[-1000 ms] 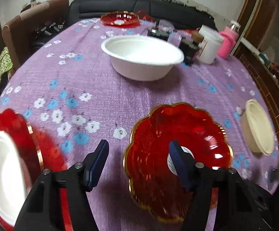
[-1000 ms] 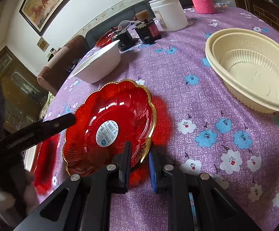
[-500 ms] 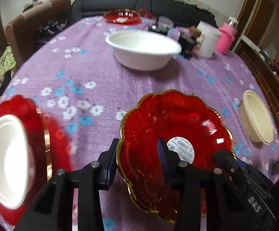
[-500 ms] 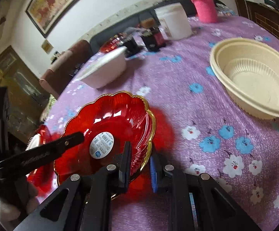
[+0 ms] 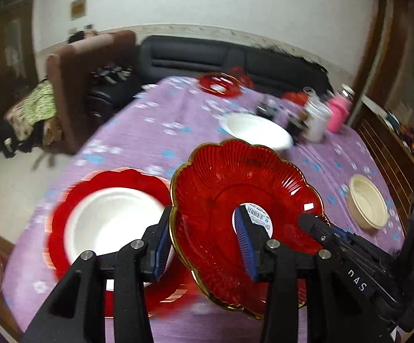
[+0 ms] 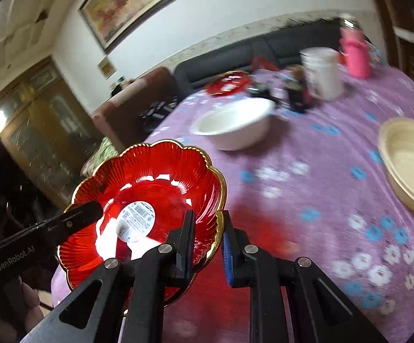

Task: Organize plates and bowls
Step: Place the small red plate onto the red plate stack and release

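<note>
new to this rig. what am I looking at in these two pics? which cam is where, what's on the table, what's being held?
There is no robot arm. A person holds a two-finger clamp tool in each hand, and a fisheye camera on each tool looks forward along its fingers.

Left wrist view: the left gripper straddles one edge of a red scalloped plate. Right wrist view: the right gripper pinches the opposite rim of that plate. Both tools carry it, tilted, off the purple floral tablecloth.

Below and to the left lies a second red plate with a white bowl in it. Also on the table: a larger white bowl, a cream bowl, a third red plate, a white jar and a pink bottle.
</note>
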`<state>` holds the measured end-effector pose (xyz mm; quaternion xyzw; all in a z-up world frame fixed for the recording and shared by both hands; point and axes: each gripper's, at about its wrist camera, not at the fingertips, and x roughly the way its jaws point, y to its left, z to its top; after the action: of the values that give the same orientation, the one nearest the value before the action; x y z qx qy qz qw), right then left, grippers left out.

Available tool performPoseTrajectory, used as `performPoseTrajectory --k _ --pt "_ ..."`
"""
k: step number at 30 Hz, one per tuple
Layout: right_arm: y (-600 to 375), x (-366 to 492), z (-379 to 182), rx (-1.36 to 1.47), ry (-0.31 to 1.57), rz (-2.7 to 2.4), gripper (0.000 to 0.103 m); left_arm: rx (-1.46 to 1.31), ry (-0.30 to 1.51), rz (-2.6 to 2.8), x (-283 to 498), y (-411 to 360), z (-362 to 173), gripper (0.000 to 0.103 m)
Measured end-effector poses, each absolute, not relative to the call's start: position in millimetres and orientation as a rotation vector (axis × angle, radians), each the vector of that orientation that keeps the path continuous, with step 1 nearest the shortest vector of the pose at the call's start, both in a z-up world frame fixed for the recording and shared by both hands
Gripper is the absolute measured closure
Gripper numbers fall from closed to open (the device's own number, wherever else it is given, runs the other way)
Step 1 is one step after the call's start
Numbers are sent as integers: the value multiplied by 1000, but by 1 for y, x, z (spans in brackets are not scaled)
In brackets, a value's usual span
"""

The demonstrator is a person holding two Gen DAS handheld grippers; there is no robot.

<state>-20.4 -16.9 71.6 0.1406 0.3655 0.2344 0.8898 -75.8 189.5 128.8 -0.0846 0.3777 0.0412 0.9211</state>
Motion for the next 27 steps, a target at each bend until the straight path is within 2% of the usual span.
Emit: performPoseTrajectory --k 8,19,25,27 --pt "93 -9 77 198 832 611 84 -257 801 253 -93 287 114 62" --pt "161 2 48 40 902 582 83 -282 897 308 -82 329 65 62" --pt "160 -4 52 16 872 548 83 -282 883 269 -89 331 66 57" --pt "152 -7 59 48 857 546 81 -274 865 273 -95 331 73 47"
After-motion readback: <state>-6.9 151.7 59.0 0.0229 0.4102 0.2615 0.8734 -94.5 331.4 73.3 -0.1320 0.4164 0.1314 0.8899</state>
